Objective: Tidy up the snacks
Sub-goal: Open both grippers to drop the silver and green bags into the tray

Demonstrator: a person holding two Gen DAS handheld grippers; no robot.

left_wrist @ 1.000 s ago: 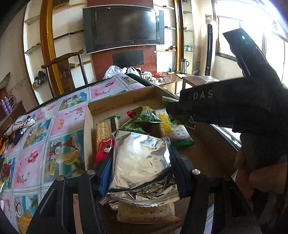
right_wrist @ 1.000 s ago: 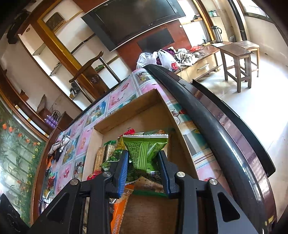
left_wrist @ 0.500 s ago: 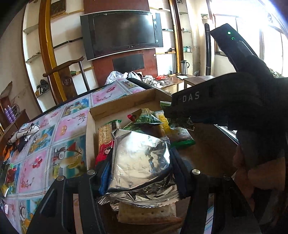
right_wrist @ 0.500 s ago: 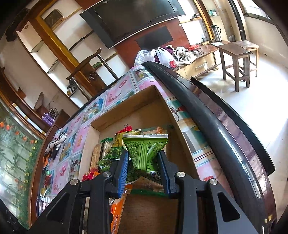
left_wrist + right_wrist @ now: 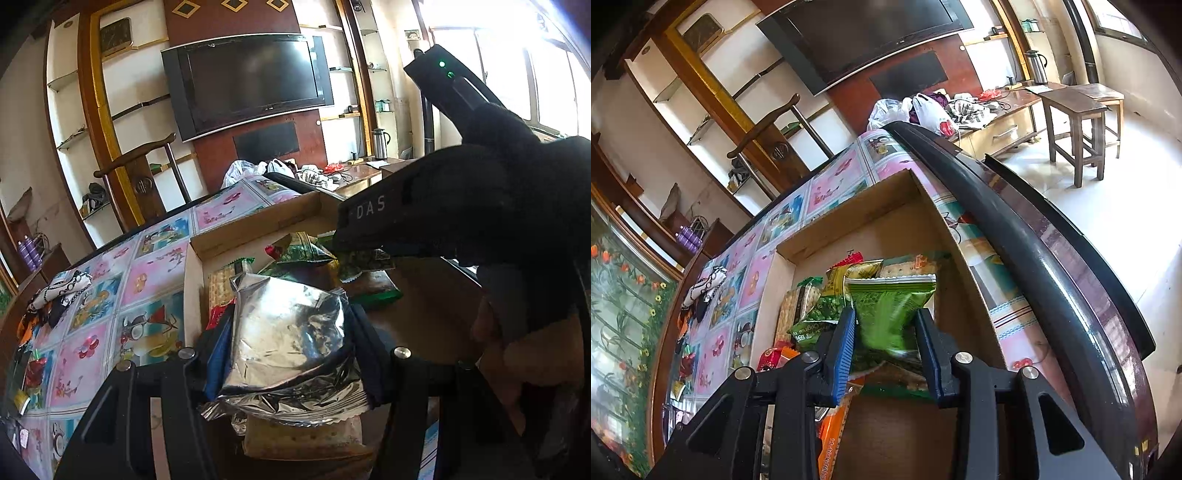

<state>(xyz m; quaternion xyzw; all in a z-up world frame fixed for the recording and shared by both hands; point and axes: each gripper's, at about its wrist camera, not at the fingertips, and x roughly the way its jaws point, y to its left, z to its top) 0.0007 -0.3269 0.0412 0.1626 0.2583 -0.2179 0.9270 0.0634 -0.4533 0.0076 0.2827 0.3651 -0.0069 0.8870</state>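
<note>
In the left wrist view my left gripper (image 5: 291,328) is shut on a silver foil packet (image 5: 288,332), held above the near end of an open cardboard box (image 5: 258,229). A cracker pack (image 5: 303,439) lies just below it. In the right wrist view my right gripper (image 5: 884,325) is shut on a green snack packet (image 5: 890,302), which stands upright over the box (image 5: 857,210). Beneath it lie green packets (image 5: 816,314), cracker packs (image 5: 792,306), a red packet (image 5: 772,358) and an orange one (image 5: 831,435). The far half of the box floor is bare.
The box sits on a table with a picture-tile cloth (image 5: 147,266) and a dark raised rim (image 5: 1034,236) on the right. A person's hand (image 5: 517,354) holds the right gripper's handle. A cloth bundle (image 5: 59,295) and small items lie far left; a chair (image 5: 147,166) stands behind.
My left gripper has tilted a little with the silver packet still in it. The right gripper stays put; the lower part of its green packet now looks blurred.
</note>
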